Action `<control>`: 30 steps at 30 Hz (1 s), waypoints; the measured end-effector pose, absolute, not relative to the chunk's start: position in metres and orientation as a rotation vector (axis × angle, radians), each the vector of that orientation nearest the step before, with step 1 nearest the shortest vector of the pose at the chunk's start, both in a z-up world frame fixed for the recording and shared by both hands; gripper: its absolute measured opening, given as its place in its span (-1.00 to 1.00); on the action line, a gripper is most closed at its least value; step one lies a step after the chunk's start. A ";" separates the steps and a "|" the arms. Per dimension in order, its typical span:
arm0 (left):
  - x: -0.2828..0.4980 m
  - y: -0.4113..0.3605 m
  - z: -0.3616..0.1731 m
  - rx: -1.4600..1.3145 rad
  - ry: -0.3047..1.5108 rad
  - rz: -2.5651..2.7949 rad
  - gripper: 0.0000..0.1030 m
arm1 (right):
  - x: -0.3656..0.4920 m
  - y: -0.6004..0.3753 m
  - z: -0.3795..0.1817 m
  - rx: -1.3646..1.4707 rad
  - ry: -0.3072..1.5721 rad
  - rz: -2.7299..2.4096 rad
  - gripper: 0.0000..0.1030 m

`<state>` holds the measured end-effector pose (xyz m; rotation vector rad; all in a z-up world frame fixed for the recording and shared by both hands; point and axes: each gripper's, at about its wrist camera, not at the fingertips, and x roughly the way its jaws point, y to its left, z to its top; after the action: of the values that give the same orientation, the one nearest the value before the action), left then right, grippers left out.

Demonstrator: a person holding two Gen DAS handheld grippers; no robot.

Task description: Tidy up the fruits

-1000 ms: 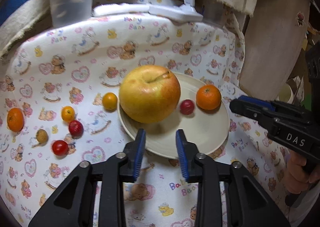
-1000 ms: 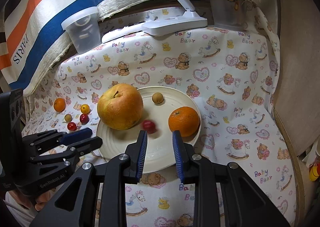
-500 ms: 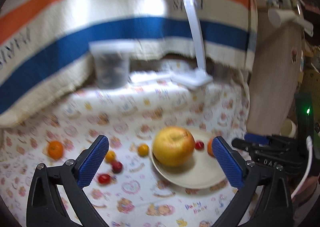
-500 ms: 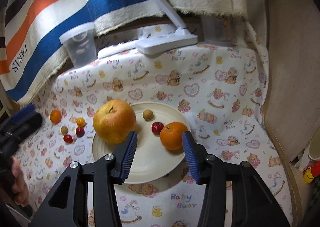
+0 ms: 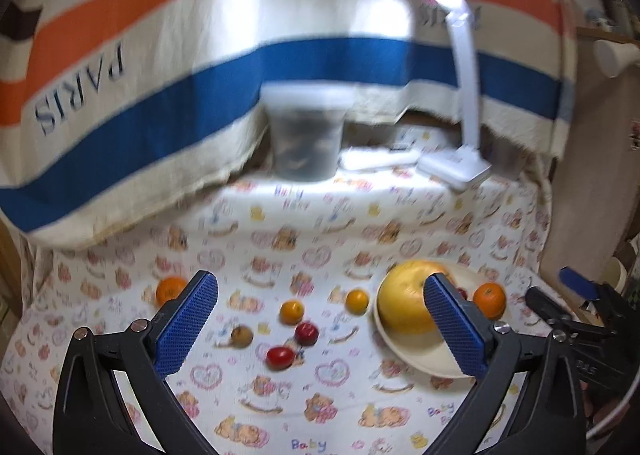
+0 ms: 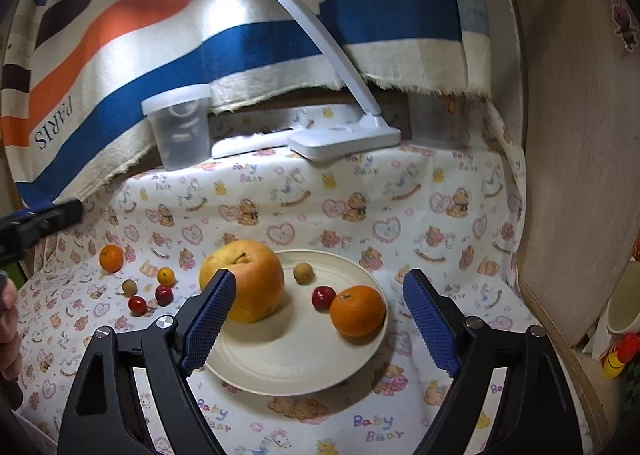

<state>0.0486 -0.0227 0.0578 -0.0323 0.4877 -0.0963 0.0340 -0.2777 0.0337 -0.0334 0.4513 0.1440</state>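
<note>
A cream plate (image 6: 288, 379) holds a big yellow-red fruit (image 6: 252, 283), an orange (image 6: 357, 310), a small red fruit (image 6: 323, 297) and a brown one (image 6: 303, 273). My right gripper (image 6: 319, 275) hovers over the plate's near side, its jaws opening, nothing between the pads. Left of the plate, several small fruits lie on the cloth: an orange (image 5: 170, 290), two yellow-orange ones (image 5: 291, 311), a brown one (image 5: 242, 336) and two red ones (image 5: 307, 333). My left gripper (image 5: 320, 281) is open wide above them, holding nothing.
A clear lidded tub (image 6: 180, 127) and a white desk lamp (image 6: 344, 137) stand at the back of the bear-print cloth. A striped hanging cloth (image 5: 240, 67) is behind them. A wooden panel (image 6: 572, 135) closes the right side. A mug (image 6: 624, 307) sits beyond it.
Both grippers have gone from nearly shut to open. The left one rose, drew back and tilted up. The small red fruit, blurred before the right fingers, now rests beside the orange.
</note>
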 end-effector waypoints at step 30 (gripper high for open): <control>0.091 0.021 0.014 -0.146 0.715 -0.054 0.99 | 0.039 -0.272 0.017 -0.074 0.446 0.133 0.77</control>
<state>0.0910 0.0208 0.0144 -0.1457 0.7147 -0.0537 0.0387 -0.2717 0.0174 -0.0742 0.4462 0.1331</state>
